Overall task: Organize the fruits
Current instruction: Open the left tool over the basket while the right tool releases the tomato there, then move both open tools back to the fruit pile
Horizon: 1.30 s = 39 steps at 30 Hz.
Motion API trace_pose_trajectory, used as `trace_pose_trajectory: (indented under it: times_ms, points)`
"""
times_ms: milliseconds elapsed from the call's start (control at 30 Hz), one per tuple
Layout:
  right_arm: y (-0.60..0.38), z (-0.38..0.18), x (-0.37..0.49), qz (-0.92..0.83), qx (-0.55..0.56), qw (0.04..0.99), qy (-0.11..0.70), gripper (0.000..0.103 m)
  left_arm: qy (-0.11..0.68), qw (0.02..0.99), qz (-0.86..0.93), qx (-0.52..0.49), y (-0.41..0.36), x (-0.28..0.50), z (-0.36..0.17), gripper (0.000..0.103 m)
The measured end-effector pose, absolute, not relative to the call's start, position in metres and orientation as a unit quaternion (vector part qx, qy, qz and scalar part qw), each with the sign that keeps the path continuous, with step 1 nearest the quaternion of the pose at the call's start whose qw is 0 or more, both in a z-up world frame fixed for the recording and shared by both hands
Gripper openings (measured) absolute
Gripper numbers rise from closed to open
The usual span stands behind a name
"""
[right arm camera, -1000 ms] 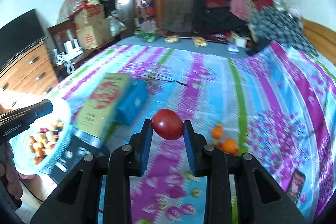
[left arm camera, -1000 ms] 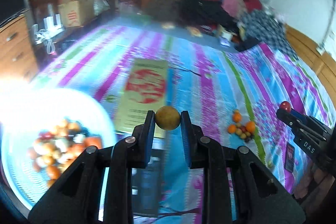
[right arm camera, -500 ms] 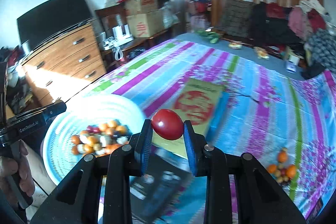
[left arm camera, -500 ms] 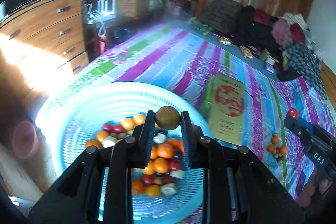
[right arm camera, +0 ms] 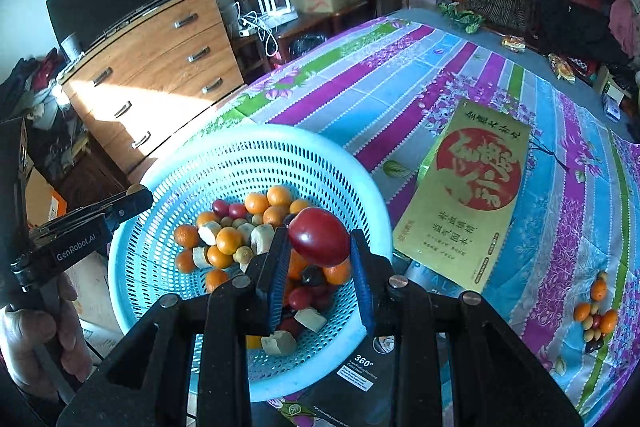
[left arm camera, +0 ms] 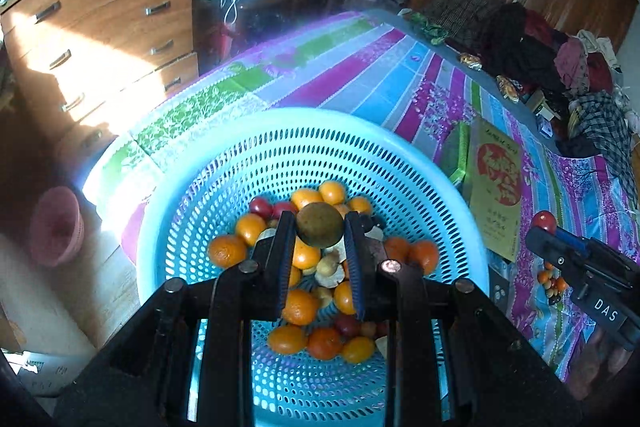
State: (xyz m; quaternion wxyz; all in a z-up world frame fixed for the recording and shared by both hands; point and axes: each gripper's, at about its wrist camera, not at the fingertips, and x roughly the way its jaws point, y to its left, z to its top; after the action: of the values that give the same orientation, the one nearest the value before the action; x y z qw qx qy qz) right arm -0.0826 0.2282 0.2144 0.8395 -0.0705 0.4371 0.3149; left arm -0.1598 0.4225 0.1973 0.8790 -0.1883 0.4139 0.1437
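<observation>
A brown-green round fruit (left arm camera: 319, 225) is pinched by the left gripper (left arm camera: 319, 227) above the blue perforated basket (left arm camera: 256, 163). A red fruit (right arm camera: 319, 237) is clamped by the right gripper (right arm camera: 320, 241) over the basket rim. A yellow box (right arm camera: 466, 199) lies beside the basket; loose fruit (right arm camera: 596, 311) remains on the striped bedsheet (right arm camera: 400, 83).

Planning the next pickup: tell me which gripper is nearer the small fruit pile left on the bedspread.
Right. The right gripper is beside the basket, on the fruit pile's side; the left gripper is over the basket.
</observation>
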Motion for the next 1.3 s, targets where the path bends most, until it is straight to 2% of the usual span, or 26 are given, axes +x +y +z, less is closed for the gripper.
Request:
trace_pose_trajectory:
  times_ms: [733, 767, 800, 867, 900, 1300]
  points:
    - [0.247, 0.194, -0.079, 0.322, -0.079, 0.822, 0.464, 0.034, 0.441, 0.865, 0.146, -0.190, 0.439, -0.155, 0.182, 0.026]
    - [0.247, 0.194, -0.079, 0.322, -0.078, 0.821, 0.464, 0.034, 0.443, 0.864, 0.147, -0.190, 0.440, -0.155, 0.182, 0.032]
    - [0.247, 0.193, -0.079, 0.322, -0.078, 0.821, 0.464, 0.037, 0.443, 0.864, 0.147, -0.189, 0.440, -0.155, 0.182, 0.047]
    - [0.246, 0.193, -0.079, 0.320, -0.074, 0.822, 0.466, 0.048, 0.437, 0.868, 0.149, -0.184, 0.438, -0.156, 0.184, 0.065]
    - [0.246, 0.193, -0.080, 0.321, -0.073, 0.822, 0.465, 0.052, 0.436, 0.868, 0.150, -0.182, 0.438, -0.156, 0.184, 0.067]
    - [0.245, 0.196, -0.083, 0.322, -0.072, 0.825, 0.459, 0.055, 0.437, 0.867, 0.155, -0.183, 0.440, -0.158, 0.184, 0.068]
